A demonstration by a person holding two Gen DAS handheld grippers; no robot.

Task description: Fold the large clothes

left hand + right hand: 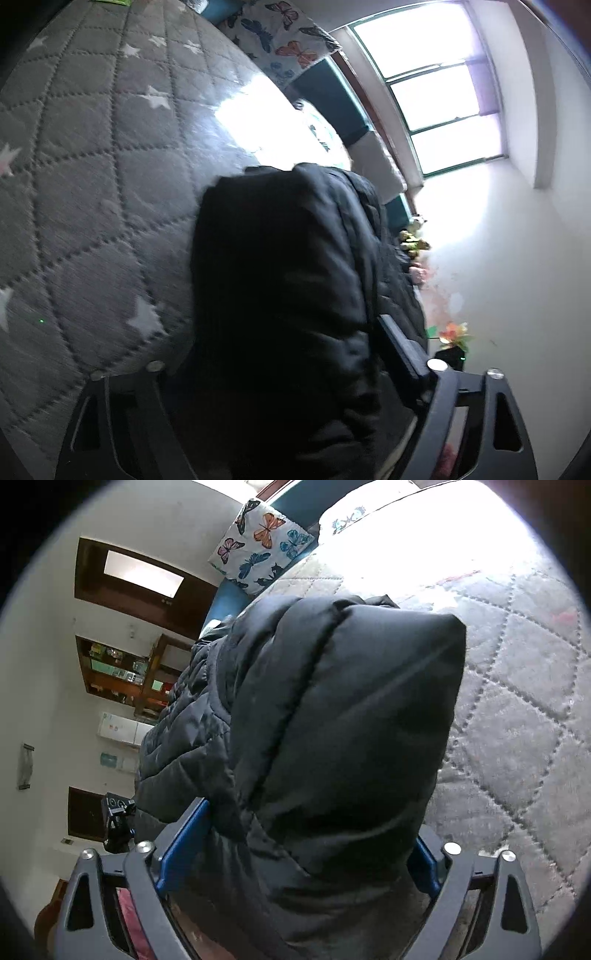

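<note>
A black quilted puffer jacket fills the middle of the left wrist view. My left gripper is shut on a thick fold of it; only the right finger shows, the other is hidden under the cloth. In the right wrist view the same jacket bulges up between the blue pads. My right gripper is shut on it. Both views are rolled sideways, with the jacket held above the grey star-quilted bed cover.
The bed cover also shows in the right wrist view. A butterfly pillow leans at the teal headboard. A bright window, white wall, flowers, and wooden shelves surround the bed.
</note>
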